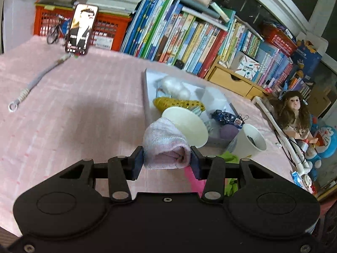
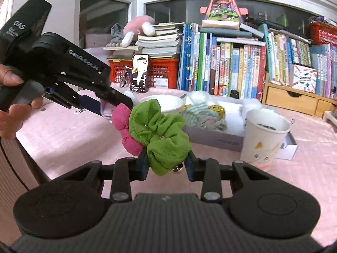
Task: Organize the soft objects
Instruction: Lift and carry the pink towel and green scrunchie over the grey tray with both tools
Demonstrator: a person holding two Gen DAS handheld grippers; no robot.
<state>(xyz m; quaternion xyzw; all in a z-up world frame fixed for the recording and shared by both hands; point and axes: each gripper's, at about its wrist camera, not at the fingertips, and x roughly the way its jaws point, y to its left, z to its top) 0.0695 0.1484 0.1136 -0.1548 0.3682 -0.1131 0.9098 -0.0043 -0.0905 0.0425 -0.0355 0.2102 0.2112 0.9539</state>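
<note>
Left gripper [image 1: 167, 162] pinching rolled pink sock [image 1: 165, 147], frame centre. Right gripper [image 2: 167, 165] clamped on green scrunchie [image 2: 161, 135], mid-frame.

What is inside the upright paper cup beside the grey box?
The paper cup holds something dark, seen just below its rim in the right wrist view. What it is, and anything deeper, is hidden by the cup wall.

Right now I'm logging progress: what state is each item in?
Left tool: shut on the pink sock.
Right tool: shut on the green scrunchie.
Grey box: open, soft items inside.
Paper cup: upright.
Phone: propped, screen lit.
</note>
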